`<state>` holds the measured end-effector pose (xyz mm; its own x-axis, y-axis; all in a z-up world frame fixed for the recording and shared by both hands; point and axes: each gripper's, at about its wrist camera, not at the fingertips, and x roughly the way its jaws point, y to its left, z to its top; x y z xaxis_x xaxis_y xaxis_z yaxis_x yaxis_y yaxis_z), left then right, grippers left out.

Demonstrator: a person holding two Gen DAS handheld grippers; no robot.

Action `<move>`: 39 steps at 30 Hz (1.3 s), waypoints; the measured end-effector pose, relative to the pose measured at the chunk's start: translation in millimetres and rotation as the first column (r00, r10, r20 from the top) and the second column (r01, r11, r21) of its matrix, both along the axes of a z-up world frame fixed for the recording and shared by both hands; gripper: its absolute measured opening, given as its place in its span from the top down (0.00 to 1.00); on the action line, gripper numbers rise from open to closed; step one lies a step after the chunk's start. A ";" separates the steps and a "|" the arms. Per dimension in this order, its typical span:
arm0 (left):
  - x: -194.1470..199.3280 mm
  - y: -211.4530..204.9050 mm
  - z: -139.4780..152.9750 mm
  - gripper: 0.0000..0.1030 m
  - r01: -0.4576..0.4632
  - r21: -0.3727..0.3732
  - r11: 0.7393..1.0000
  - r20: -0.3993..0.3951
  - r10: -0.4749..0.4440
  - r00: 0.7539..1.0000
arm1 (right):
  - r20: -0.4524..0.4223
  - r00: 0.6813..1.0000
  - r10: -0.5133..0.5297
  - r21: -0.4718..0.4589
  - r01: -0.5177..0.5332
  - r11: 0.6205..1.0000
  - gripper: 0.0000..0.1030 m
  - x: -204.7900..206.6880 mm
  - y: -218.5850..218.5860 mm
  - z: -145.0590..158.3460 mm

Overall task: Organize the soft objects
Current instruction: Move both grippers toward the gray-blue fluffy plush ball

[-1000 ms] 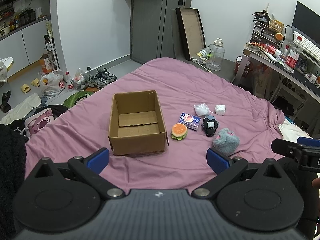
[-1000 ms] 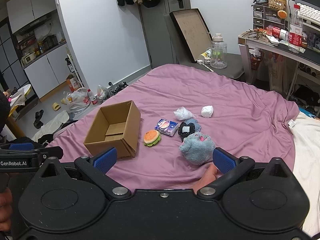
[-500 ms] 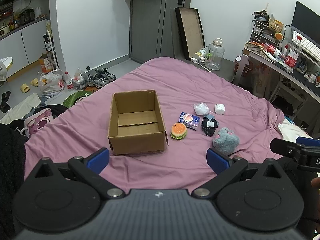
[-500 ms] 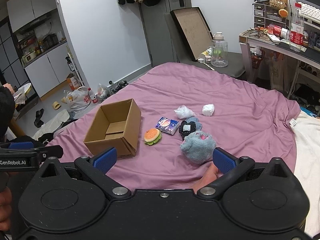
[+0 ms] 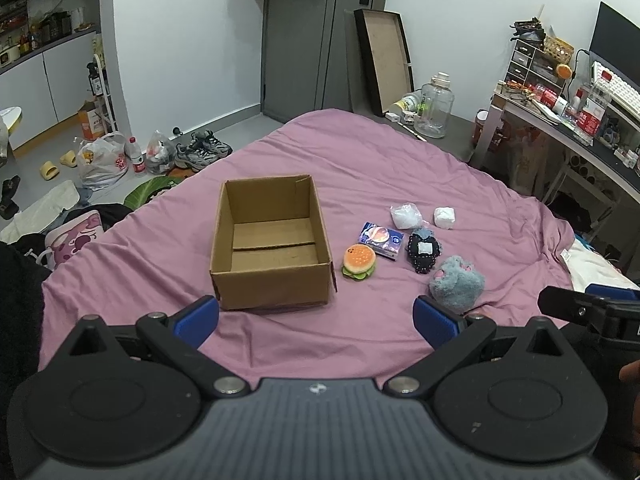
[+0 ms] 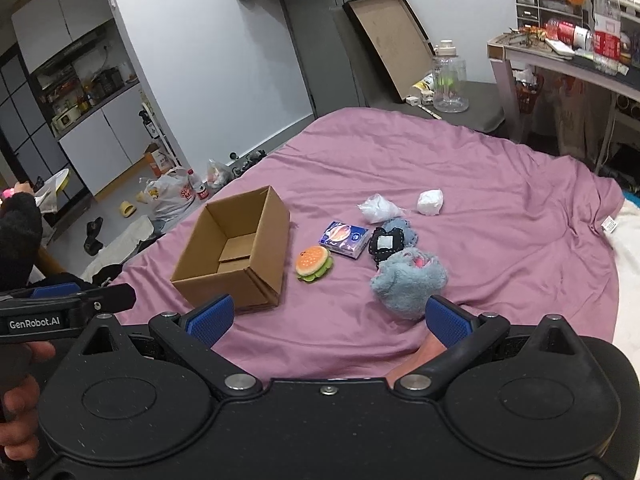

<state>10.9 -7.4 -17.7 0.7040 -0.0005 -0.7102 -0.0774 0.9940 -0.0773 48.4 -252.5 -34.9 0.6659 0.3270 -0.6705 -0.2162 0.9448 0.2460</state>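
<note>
On the purple bedspread (image 5: 360, 152) an empty cardboard box (image 5: 272, 240) sits beside a burger toy (image 5: 359, 261) and grey plush (image 6: 408, 280). Left gripper (image 5: 316, 316) and right gripper (image 6: 326, 316) gape wide, holding nothing; the plush's shape is hard to make out

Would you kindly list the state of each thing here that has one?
Box: open, empty, upright.
Left gripper: open, holding nothing.
Right gripper: open, holding nothing.
Door: shut.
Jug: capped, upright.
</note>
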 end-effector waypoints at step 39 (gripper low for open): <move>122.7 -60.6 -68.3 0.10 0.061 -0.045 0.997 -0.068 -0.064 0.996 | -0.252 0.947 -0.199 0.180 0.248 0.952 0.13 132.1 -68.5 -101.8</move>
<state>133.6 -68.0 -86.0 0.6503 -0.0747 -0.7560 -0.0216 0.9929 -0.1168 180.5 -321.0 -136.7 0.5749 0.3353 -0.7464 0.0795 0.8850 0.4588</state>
